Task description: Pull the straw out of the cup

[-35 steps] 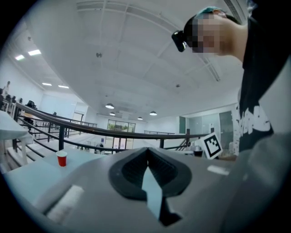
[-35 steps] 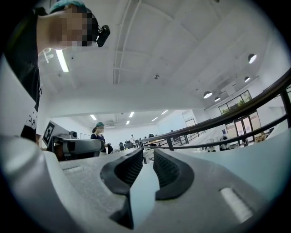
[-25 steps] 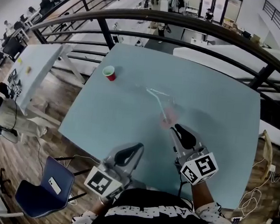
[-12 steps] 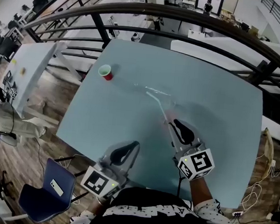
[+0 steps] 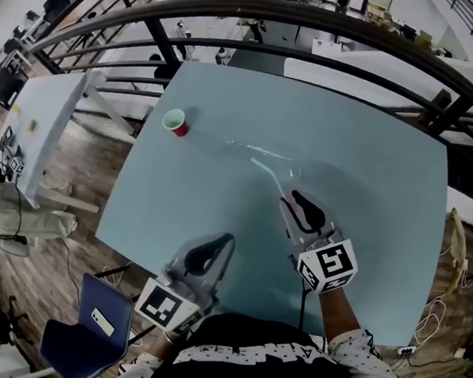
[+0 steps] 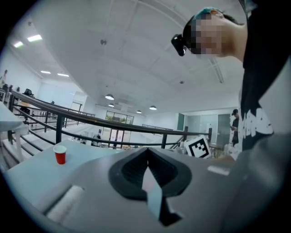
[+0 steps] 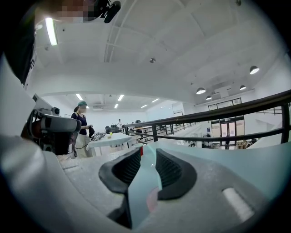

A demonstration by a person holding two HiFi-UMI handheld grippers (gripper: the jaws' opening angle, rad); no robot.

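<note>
A small red cup (image 5: pixel 176 123) stands upright at the far left of the pale blue table (image 5: pixel 371 155); it also shows as the cup (image 6: pixel 60 154) and the cup (image 7: pixel 137 147) in the two gripper views. A thin pale straw (image 5: pixel 266 173) slants up and left from the tips of my right gripper (image 5: pixel 287 199), well apart from the cup. That right gripper (image 7: pixel 148 152) looks shut on the straw's near end. My left gripper (image 5: pixel 225 241) hovers by the table's near edge; this left gripper (image 6: pixel 146 154) is shut with nothing in it.
A dark curved railing (image 5: pixel 333 24) runs behind the table's far edge. A white table (image 5: pixel 49 118) stands to the left, and a blue chair (image 5: pixel 84 331) sits below the near left corner. A person (image 7: pixel 82 123) stands by another table.
My right gripper has edged a little farther over the table, the straw still at its tips. The left gripper and the red cup have hardly moved.
</note>
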